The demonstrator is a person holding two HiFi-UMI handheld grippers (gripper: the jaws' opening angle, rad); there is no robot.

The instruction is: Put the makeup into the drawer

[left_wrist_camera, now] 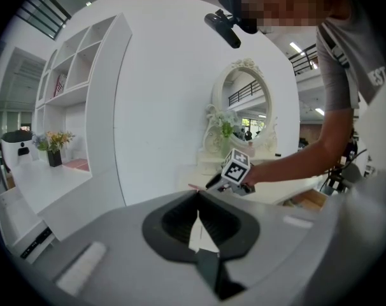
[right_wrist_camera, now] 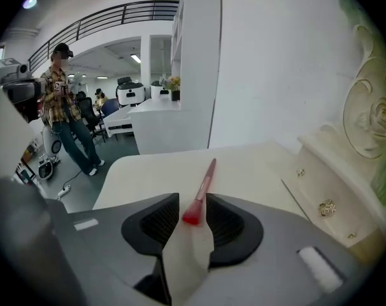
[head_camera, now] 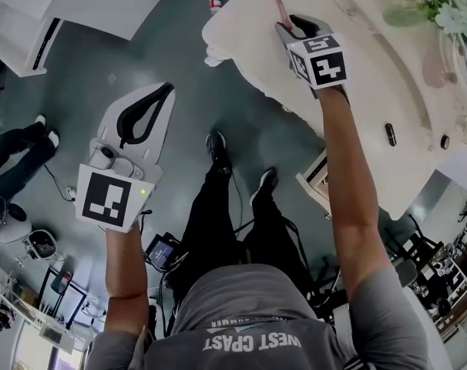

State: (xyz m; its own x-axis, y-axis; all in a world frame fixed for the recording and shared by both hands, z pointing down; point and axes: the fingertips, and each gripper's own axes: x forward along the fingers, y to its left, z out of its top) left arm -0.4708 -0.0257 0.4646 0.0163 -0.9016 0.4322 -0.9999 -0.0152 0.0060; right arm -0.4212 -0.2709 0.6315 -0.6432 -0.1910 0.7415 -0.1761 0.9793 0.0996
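Where the makeup brush (right_wrist_camera: pixel 204 182) lies: flat on the cream dressing table (right_wrist_camera: pixel 142 171), its red bristle end between the jaws of the right gripper (right_wrist_camera: pixel 193 199), its handle pointing away toward the wall.
Right side: we see the jaws spread wide, one on either side of the bristles, not clamped on them. From the head view the brush pokes out beyond the jaw tips, near the table's rounded corner.
Left side: the left gripper (head_camera: pixel 169 88) hangs over the grey floor (head_camera: pixel 102 60), well apart from the table, its jaw tips pressed together with nothing between them.
Drawer (head_camera: pixel 315 174): pulled out under the table's front edge, just beside the right forearm (head_camera: pixel 349 168) and well apart from the brush.
In the way: the person's own legs (head_camera: pixel 233 206) and dark shoes stand between the left gripper and the drawer.
Around: small drawers with gold knobs (right_wrist_camera: pixel 327 208) sit to the right of the brush. An oval mirror (left_wrist_camera: pixel 244 104) in a carved frame and flowers (head_camera: pixel 434 2) crown the table. Two small dark things (head_camera: pixel 390 133) on its top are too small for us to name. White shelving (left_wrist_camera: pixel 78 75) lines the wall. A bystander in a checked shirt (right_wrist_camera: pixel 64 107) stands beyond the table.
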